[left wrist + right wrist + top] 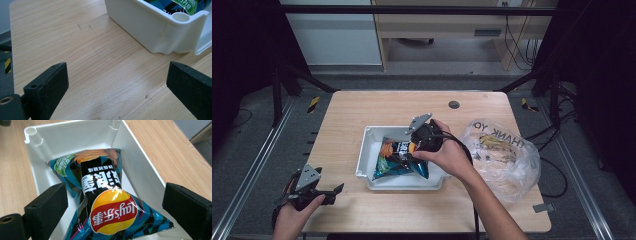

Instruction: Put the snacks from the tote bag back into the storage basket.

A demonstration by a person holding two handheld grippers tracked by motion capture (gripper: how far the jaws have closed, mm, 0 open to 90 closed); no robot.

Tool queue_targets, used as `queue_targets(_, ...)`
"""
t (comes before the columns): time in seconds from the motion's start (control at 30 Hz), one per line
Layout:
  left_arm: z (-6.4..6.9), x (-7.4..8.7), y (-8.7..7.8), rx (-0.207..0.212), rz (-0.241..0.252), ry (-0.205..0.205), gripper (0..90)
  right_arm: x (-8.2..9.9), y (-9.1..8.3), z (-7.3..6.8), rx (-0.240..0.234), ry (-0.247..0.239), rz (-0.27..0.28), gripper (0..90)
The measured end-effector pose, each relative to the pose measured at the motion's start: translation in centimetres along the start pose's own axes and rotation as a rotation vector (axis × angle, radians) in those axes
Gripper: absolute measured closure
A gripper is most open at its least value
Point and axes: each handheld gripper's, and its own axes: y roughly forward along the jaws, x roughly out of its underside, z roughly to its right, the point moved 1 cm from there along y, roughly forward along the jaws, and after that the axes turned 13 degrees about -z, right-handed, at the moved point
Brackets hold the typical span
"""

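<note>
Fingers on my right gripper [115, 205] stand spread wide, one on each side of the chip bag [107, 202], with clear gaps between them and the foil; they grip nothing. From the high view this gripper [418, 145] hangs over the tub [367, 150], my right hand [449, 155] wrapped around its body, cable trailing back along the forearm.

My chip bag lies inside the white tub, near the middle of the bench [347, 115]. It is a glossy, crinkled foil pillow, teal with black angular streaks, a black band of white characters down its middle and a red-and-yellow round logo near my fingers. Printing reads upside down from my right gripper view. A picture of ridged orange chips sits at the far end, beside a green patch. Its sealed edge is flat and crimped, and light glints off the logo.

I see the tub as a smooth, rectangular plastic box with rounded corners, a rolled rim and hollow round posts moulded into the corners. Its walls look matt and slightly off-white.

On my left gripper [115, 82] the fingers are also spread wide, over bare wood near the bench's near left corner, with the tub's corner [175, 32] just ahead. They are blocky, black, with a faintly grainy face.

Pale wood with fine grain covers the bench, a dark round plug set near its far edge. Right of the tub lies a clear, wrinkled plastic sack [502, 155] printed with dark letters, something tan inside it.
</note>
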Motion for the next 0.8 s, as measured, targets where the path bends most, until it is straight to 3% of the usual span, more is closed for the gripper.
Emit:
queue_targets(0.57,0.0,0.0,-0.1,-0.016,-0.001,-0.008,3.6,1.5,-3.1,-0.2,0.069,0.066,0.057,6.6)
queue_targets(0.8,-0.1,0.0,0.0,-0.023,0.003,-0.018,3.6,2.4,-4.4,0.4,0.099,0.111,0.098,6.6)
